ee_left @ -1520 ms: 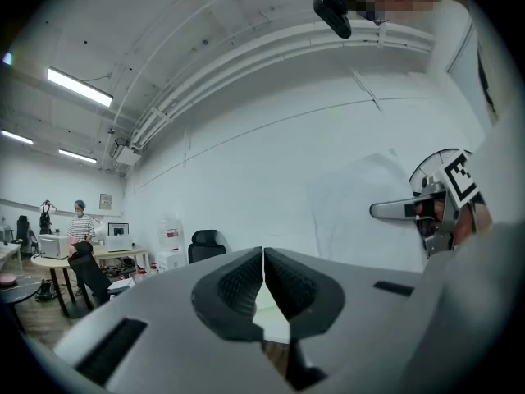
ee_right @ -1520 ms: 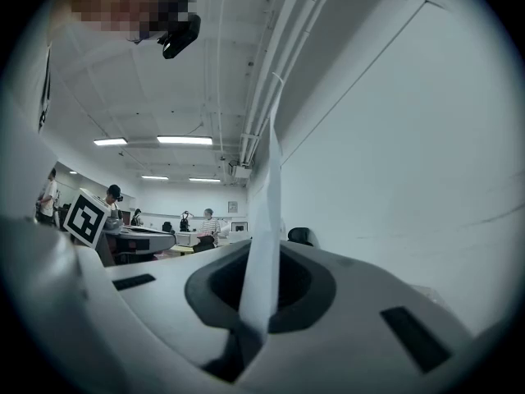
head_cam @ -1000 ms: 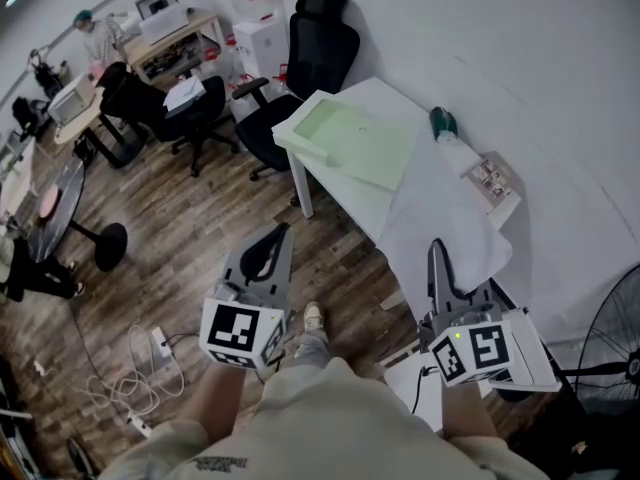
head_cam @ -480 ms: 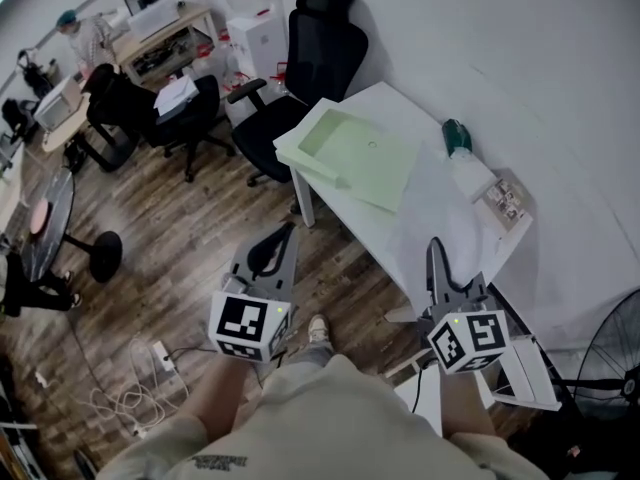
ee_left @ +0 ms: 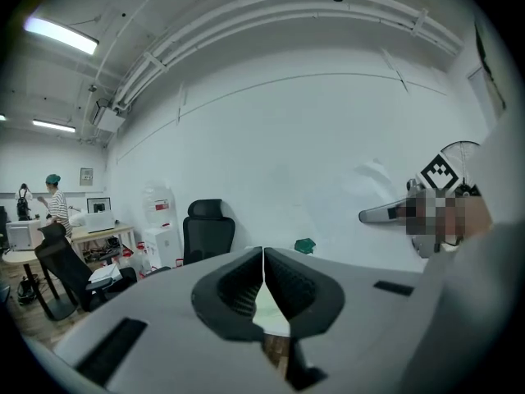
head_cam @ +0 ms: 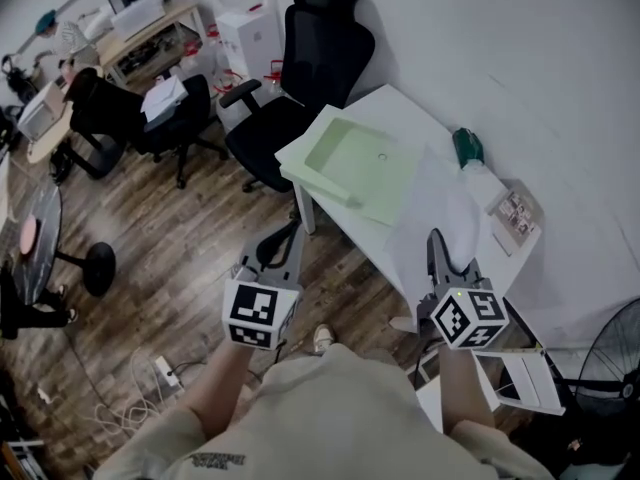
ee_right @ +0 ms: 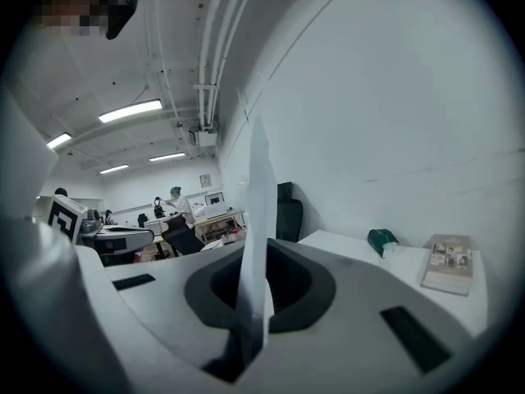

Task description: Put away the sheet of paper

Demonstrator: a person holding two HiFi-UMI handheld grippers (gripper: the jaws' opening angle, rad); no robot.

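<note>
Here, a person w/ a two-jaw gripper in each hand stands at the near corner of a white table (head_cam: 398,103) in an open office, carrying a sheet of paper (ee_right: 256,187). The right gripper (head_cam: 434,243) has its jaws clamped on one edge of the sheet. In the right gripper view the paper rises edge-on from betw. the pads, upright and slightly bowed, prob. pinched at a margin so the rest stays free and uncreased. In the head view it spreads ahead of that gripper over the table's near side; whether it touches the top can't be told. The left gripper (head_cam: 292,230) carries nothing: its jaws are pressed together tip to tip, w/ only the table edge and floor beyond them. It sits level w/ the right one, over the wood floor (head_cam: 170,228), likely free to steady the sheet. A shallow light-green tray (head_cam: 365,163) sits open side up on the table's left part and is the probable destination, though that's a judgement. Near the wall are a dark-green item (head_cam: 466,148) and a booklet (head_cam: 516,218). A black office chair (head_cam: 322,48) stands behind the table. The task looks early: paper gripped, not yet put away.
</note>
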